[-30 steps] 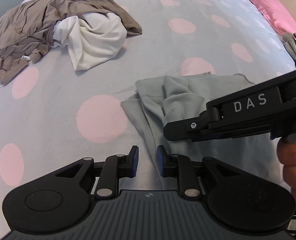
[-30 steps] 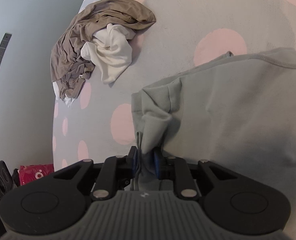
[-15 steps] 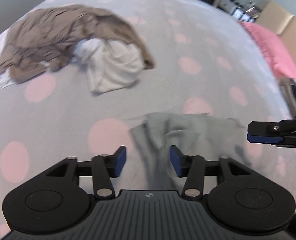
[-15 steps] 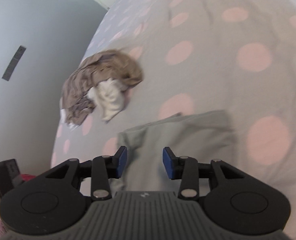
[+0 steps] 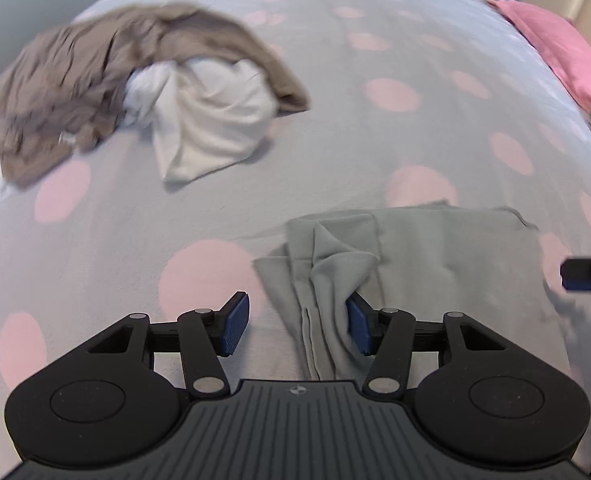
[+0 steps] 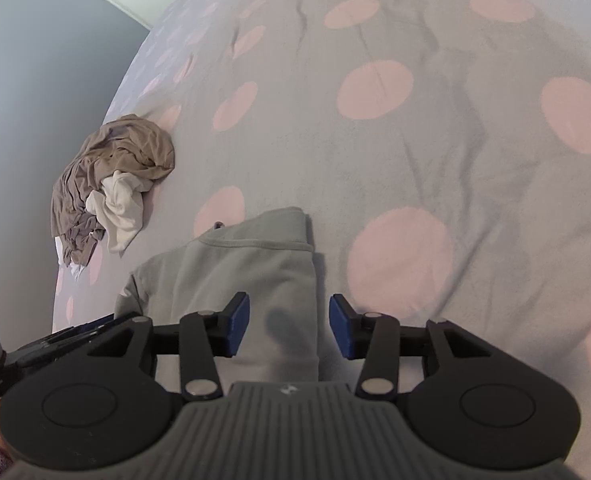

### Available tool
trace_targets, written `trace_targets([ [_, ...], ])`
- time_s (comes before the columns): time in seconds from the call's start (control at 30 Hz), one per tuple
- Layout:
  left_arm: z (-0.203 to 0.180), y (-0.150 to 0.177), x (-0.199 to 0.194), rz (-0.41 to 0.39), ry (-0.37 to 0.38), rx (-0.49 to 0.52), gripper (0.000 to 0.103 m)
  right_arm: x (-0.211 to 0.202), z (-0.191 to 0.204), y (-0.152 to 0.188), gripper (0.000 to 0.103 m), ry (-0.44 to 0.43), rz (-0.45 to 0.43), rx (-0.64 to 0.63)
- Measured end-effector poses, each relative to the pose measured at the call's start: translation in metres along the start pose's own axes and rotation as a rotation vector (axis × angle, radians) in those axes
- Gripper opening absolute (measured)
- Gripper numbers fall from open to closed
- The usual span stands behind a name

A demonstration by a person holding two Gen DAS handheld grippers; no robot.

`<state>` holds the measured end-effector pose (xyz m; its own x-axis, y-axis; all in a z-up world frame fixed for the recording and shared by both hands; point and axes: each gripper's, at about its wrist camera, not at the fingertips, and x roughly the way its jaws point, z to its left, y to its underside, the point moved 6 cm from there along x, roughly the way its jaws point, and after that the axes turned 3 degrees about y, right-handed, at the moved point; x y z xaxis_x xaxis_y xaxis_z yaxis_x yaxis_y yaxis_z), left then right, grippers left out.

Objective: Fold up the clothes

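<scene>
Grey garment [image 5: 435,264] lying folded on the polka-dot bedspread [image 5: 375,152], near edge of bed closest to both cams; in right wrist view the same garment [image 6: 247,272] is showing a stitched hem across its far side and a straight folded edge on its right. Its left end is bunching into upright creases, w/ a loose flap draping toward the left gripper [image 5: 297,328].

Left gripper: fingers spread wide, nothing pinched; the bunched cloth is sitting between them, hiding part of the right-side blue pad [image 5: 357,330]. Contact w/ that pad cannot be told.

Right gripper [image 6: 289,326]: fingers likewise spread apart, hovering over the garment's right portion, folded edge passing between them; no cloth gripped. Its tip is also showing at right edge of left wrist view [image 5: 587,276], just beyond the garment.

Further out: a crumpled brown garment [image 5: 95,80] is lying well apart from the grey one, w/ a white garment [image 5: 211,120] tucked beneath it, touching. Pink pillow [image 5: 555,48] is resting at far right of bed. Grey wall [image 6: 47,60] beside the bed.
</scene>
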<state>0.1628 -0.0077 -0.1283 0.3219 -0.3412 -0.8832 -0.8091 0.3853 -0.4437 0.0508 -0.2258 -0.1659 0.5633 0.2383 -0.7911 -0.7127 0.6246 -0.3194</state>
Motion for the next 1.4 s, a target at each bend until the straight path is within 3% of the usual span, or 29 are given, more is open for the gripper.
trace_targets([
  [0.07,0.002,-0.001,0.002,0.0,0.018,-0.025,0.05,0.008,-0.002,-0.003,0.055,0.001,0.007,-0.009],
  [0.2,-0.001,-0.004,0.01,-0.003,0.013,0.0,0.05,0.028,-0.018,-0.006,0.055,-0.047,0.046,0.091],
  [0.27,0.001,-0.004,0.016,0.002,0.033,-0.018,0.045,0.034,-0.021,-0.008,0.053,-0.074,0.05,0.127],
  [0.33,0.004,-0.007,0.02,-0.008,0.064,-0.042,0.039,0.039,-0.018,-0.012,0.039,-0.071,0.044,0.116],
  [0.37,0.006,-0.008,0.021,-0.013,0.079,-0.054,0.035,0.041,-0.017,-0.014,0.019,-0.069,0.04,0.111],
  [0.53,0.009,-0.013,0.019,-0.035,0.126,-0.098,0.014,0.031,-0.013,-0.02,0.006,-0.084,-0.013,0.08],
  [0.63,0.011,-0.015,0.017,-0.051,0.149,-0.11,0.012,0.011,-0.004,-0.029,0.005,-0.124,-0.08,0.043],
  [0.77,0.007,-0.022,0.015,-0.088,0.16,-0.112,0.011,-0.01,0.003,-0.047,0.005,-0.081,-0.181,-0.018],
  [0.97,-0.003,-0.034,0.011,-0.121,0.103,-0.094,0.015,-0.001,-0.017,-0.055,0.006,0.005,-0.167,0.0],
  [1.03,-0.006,-0.038,0.01,-0.132,0.084,-0.088,0.022,-0.002,-0.02,-0.053,0.007,0.069,-0.186,-0.033],
  [1.1,-0.01,-0.042,0.009,-0.143,0.065,-0.082,0.022,-0.011,-0.026,-0.054,0.012,0.123,-0.233,-0.046],
  [1.27,-0.015,-0.045,-0.004,-0.183,0.049,-0.082,0.022,-0.029,-0.036,-0.049,0.012,0.12,-0.268,-0.01],
  [1.4,-0.041,-0.037,-0.023,-0.238,0.073,0.02,0.022,-0.035,-0.023,-0.024,0.012,0.138,-0.268,-0.13],
])
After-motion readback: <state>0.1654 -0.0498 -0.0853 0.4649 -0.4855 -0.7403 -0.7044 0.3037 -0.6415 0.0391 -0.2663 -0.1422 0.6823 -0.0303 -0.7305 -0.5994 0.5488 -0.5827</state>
